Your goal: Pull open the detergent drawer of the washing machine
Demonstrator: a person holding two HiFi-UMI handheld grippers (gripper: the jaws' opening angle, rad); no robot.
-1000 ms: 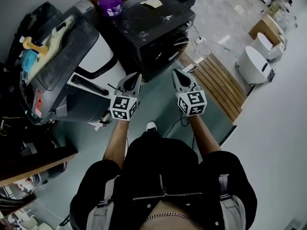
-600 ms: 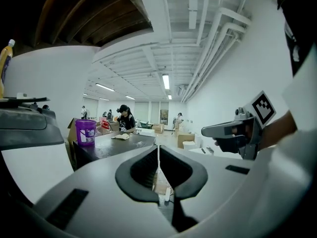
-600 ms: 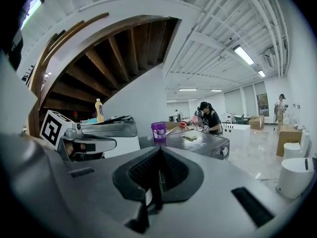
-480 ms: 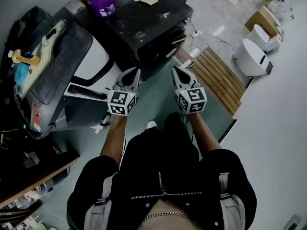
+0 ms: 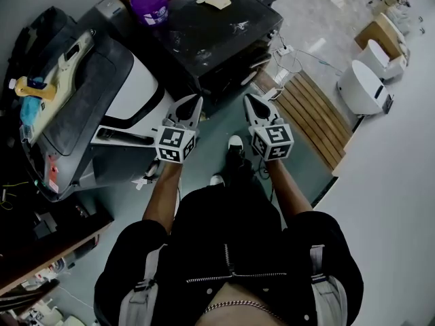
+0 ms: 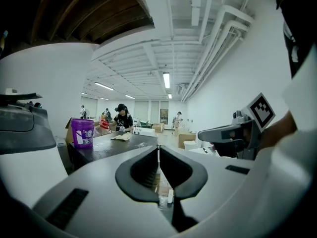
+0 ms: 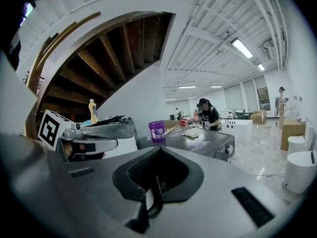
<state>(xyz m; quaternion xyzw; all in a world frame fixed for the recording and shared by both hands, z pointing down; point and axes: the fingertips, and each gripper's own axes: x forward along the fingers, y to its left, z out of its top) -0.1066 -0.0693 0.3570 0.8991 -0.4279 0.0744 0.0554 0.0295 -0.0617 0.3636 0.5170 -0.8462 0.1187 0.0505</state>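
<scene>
Nearest the camera, the person's black jacket (image 5: 231,250) filled the 6 o'clock side of the head view, with both bare forearms reaching up toward 12. The left gripper (image 5: 196,99) was held out over the floor, its jaws brought together tip to tip with nothing between them. The right gripper (image 5: 249,99), just beside it at 3 o'clock, was likewise closed and empty. A white-toed shoe (image 5: 234,142) showed on the teal floor between the two.

At 9 o'clock from the left gripper's marker cube, near it but not touching, the detergent drawer (image 5: 122,136) appeared to stand out from the front of the washing machine (image 5: 139,87). It looked like a pale tray with a dark strip along it. The machine's dark lid carried a yellow bottle (image 5: 30,87).

Farther off at 12 o'clock sat a black appliance (image 5: 217,26) with a purple bucket (image 5: 151,5) on its top. A slatted wooden platform (image 5: 309,117) lay at 2 o'clock, with white units (image 5: 363,90) beyond it.
</scene>
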